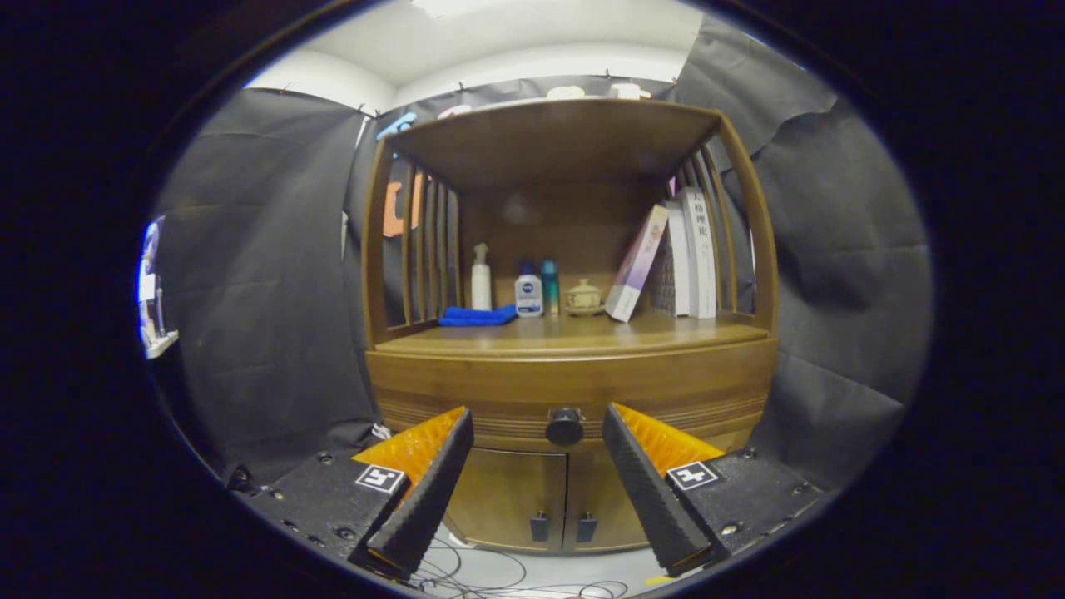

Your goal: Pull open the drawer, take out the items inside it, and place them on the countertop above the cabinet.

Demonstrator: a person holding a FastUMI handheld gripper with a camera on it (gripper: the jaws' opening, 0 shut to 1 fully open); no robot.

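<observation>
Wooden and shut, the drawer (570,391) sits under the countertop (574,334), its dark knob (564,426) dead ahead of you. Your gripper (537,428) is spread wide and empty, the knob centred beyond its fingertips. Go straight forward.

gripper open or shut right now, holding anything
Gripper: open, holding nothing; the drawer knob sits between its fingers, untouched.

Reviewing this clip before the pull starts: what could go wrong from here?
The gripper is open, its fingers either side of the drawer knob but apparently short of it; closing now may miss. The knob is small and round, so a loose grip could slip. The countertop already holds bottles, a cloth and books, which limits placing room.
</observation>
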